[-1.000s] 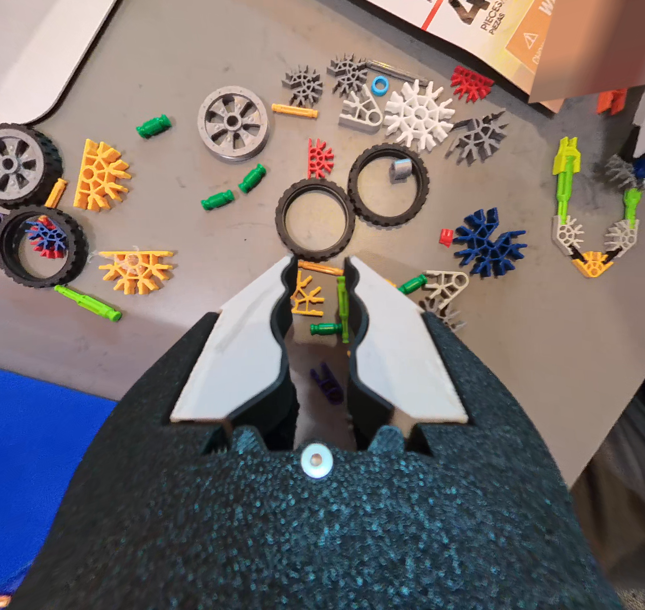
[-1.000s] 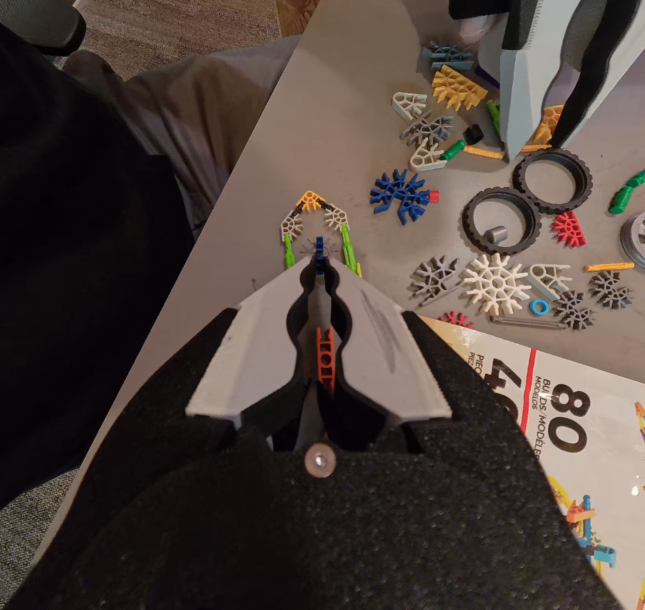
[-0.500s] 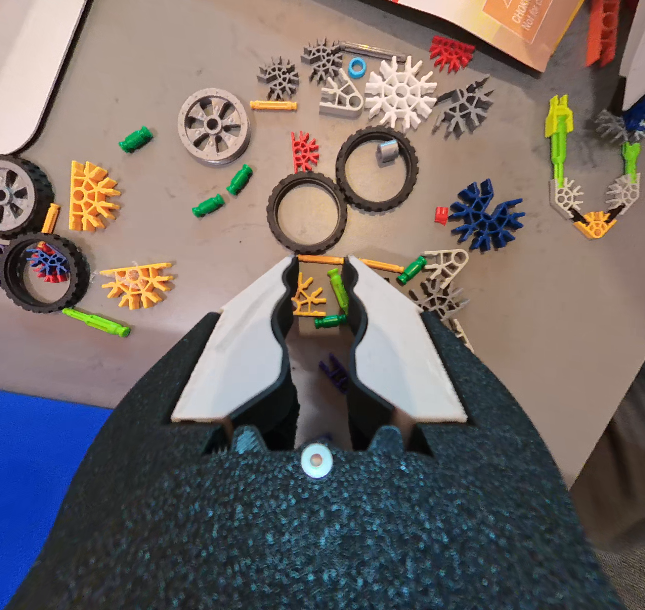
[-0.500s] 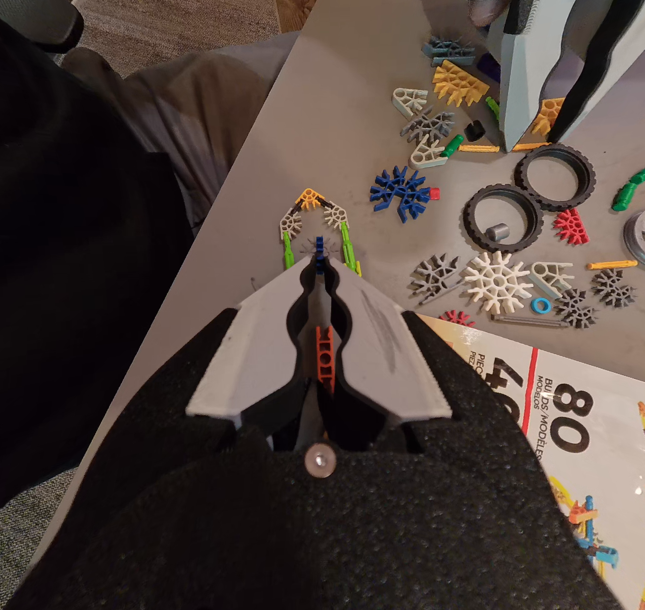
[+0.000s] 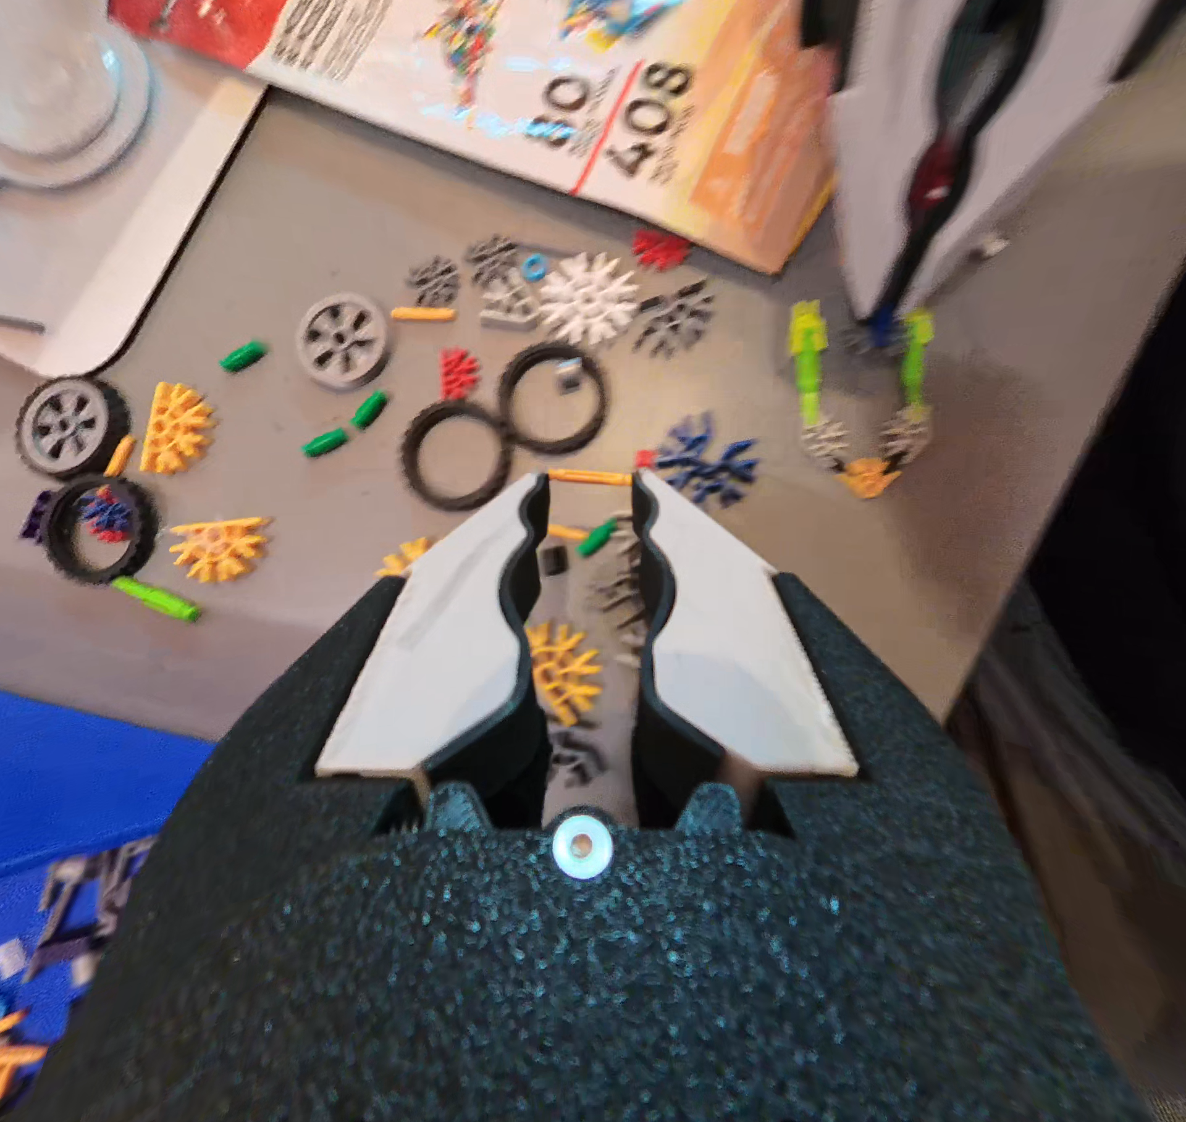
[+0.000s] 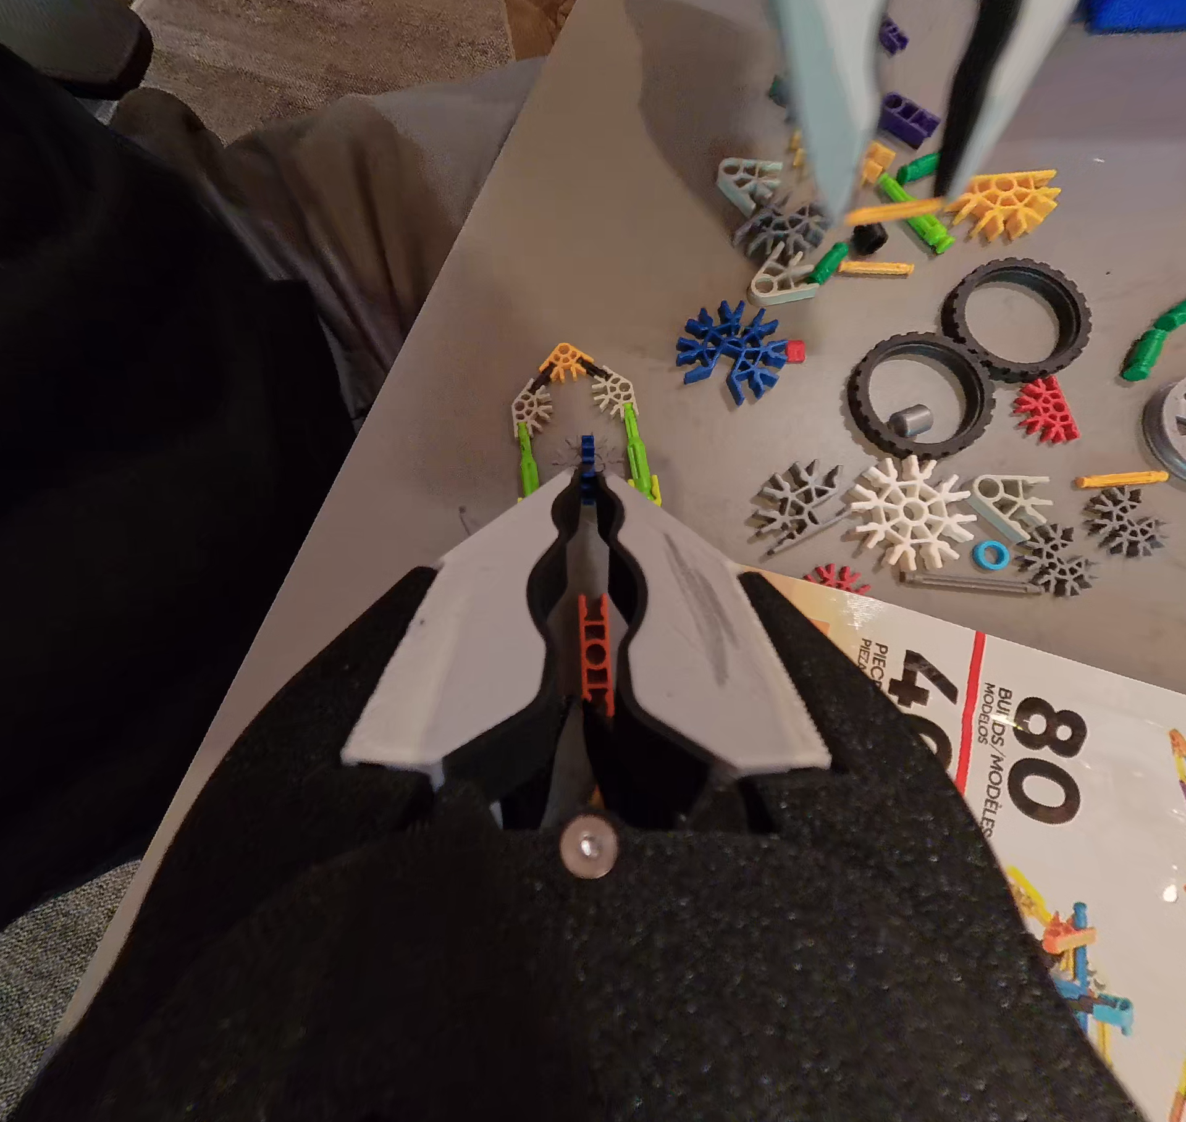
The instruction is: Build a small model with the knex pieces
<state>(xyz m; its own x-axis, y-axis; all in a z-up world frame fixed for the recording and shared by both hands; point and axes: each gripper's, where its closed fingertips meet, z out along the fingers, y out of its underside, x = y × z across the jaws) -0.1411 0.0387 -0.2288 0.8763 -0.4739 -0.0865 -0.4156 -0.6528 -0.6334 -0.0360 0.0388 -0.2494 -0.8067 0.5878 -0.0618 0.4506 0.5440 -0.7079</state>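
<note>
The left tongs point(image 5: 590, 482) grip a thin orange rod point(image 5: 589, 476) crosswise between their tips, lifted above a grey table point(image 5: 308, 244) strewn with plastic building pieces. The right tongs point(image 6: 587, 482) are clamped on a small blue connector point(image 6: 587, 456) at the table's edge, between the green arms of a small built arch point(image 6: 565, 363). Two black tyres point(image 6: 1017, 320) lie beyond the arch.

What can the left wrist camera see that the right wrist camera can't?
Only the left wrist view shows the tyred grey wheel, the bare grey wheel and a glass dish.

Only the right wrist view shows carpet, a person's dark sleeve and the orange piece inside the right hand-held gripper.

Both show two empty black tyres, the white snowflake connector and the blue connector.
</note>
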